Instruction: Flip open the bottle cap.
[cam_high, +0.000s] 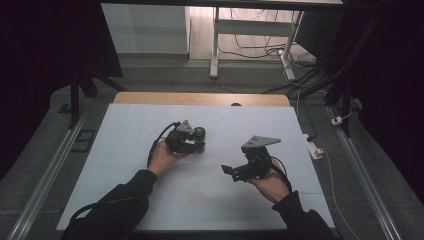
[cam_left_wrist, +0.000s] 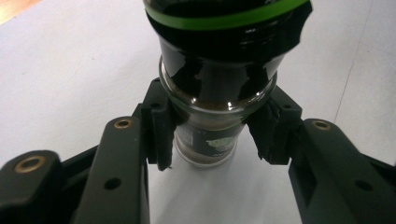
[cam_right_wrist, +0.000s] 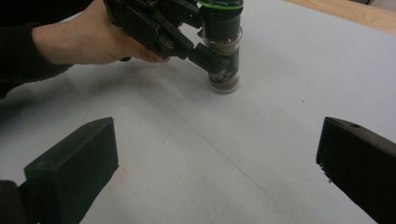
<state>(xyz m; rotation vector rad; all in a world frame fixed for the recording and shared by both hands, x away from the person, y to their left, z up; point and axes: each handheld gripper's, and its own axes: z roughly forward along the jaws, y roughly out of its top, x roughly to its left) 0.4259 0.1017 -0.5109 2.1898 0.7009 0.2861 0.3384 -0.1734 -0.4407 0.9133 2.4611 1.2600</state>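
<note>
Left gripper (cam_high: 196, 141) jaws clamped on the glass jar (cam_right_wrist: 223, 51) below its black lid, jar upright near the surface (cam_high: 125, 150) middle; right gripper (cam_high: 231, 171) jaws wide, empty, well apart; hold the jar vertical, grip square, before bringing the right in.

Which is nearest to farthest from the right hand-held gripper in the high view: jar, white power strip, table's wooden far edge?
1. Jar, to its left, clamped by the left hand-held gripper.
2. White power strip, right, on the floor; close to the jar's rank.
3. Wooden far edge, farthest.

Left hand-held gripper (cam_right_wrist: 219, 58) clamping upright jar (cam_right_wrist: 223, 51)
</note>
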